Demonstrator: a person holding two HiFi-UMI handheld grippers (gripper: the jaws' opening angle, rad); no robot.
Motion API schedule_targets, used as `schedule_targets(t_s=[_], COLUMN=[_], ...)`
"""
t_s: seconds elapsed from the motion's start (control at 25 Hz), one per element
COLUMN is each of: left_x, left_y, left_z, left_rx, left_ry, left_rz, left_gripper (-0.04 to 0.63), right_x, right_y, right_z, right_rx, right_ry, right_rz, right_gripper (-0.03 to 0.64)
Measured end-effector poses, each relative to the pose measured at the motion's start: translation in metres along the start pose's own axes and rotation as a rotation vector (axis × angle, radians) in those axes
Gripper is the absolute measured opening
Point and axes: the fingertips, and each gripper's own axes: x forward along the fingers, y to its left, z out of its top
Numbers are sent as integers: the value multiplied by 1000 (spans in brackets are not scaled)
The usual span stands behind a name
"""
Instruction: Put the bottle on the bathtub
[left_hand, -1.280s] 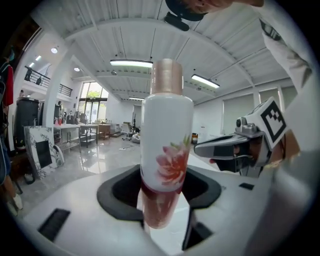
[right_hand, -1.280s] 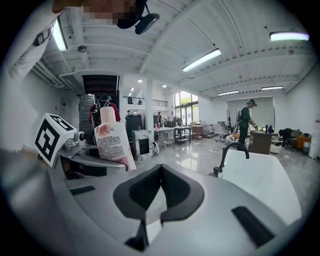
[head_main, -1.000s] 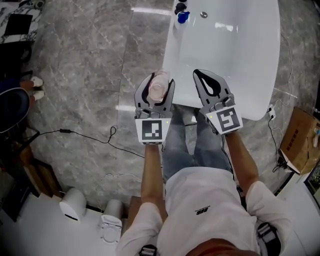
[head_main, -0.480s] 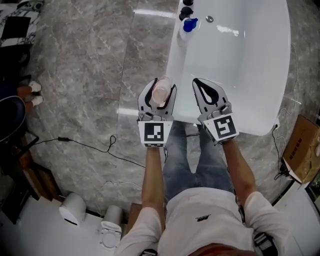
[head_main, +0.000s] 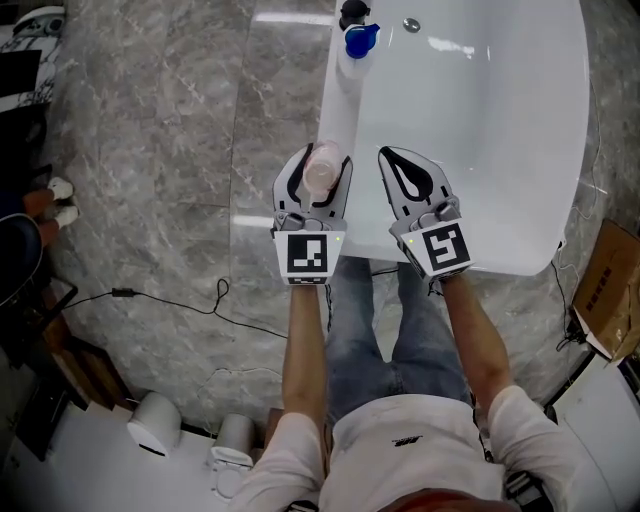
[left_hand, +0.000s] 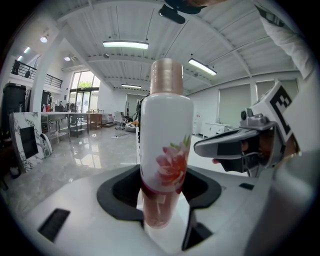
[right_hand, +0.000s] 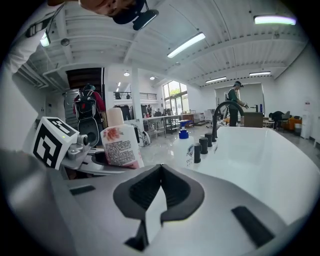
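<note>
Lowered nearer the bathtub (head_main: 480, 150), left claw (head_main: 318, 165) clamps the flower-printed bottle (left_hand: 166, 150); lettering illegible.

Taking the white oval bathtub (head_main: 480, 130) as our mark, we find the left gripper (head_main: 322, 160), with the white flowered plastic bottle (head_main: 320, 175) upright between its jaws, just beside the left rim. The right gripper (head_main: 390, 152) is over the near end, a blue-capped pump bottle (head_main: 357, 42) on the far left rim, and a brown cardboard box (head_main: 615, 290) to the right.

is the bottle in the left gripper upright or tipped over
Roughly upright. In the left gripper view the bottle stands cap up, clamped low between the left gripper's jaws.
</note>
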Motion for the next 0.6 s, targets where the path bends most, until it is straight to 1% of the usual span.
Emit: schedule_targets(t_s=[0.2, 0.6], left_x=[23, 61], left_y=[-2, 4], left_z=[-6, -5], left_rx=[8, 22], left_ry=[-1, -12], left_rz=[-6, -10], left_gripper=[225, 225], right_x=[5, 13], right_y=[-11, -25], right_z=[-9, -17], right_rx=[7, 13], right_ry=[-9, -16], right_rz=[-8, -16], right_gripper=[-6, -6])
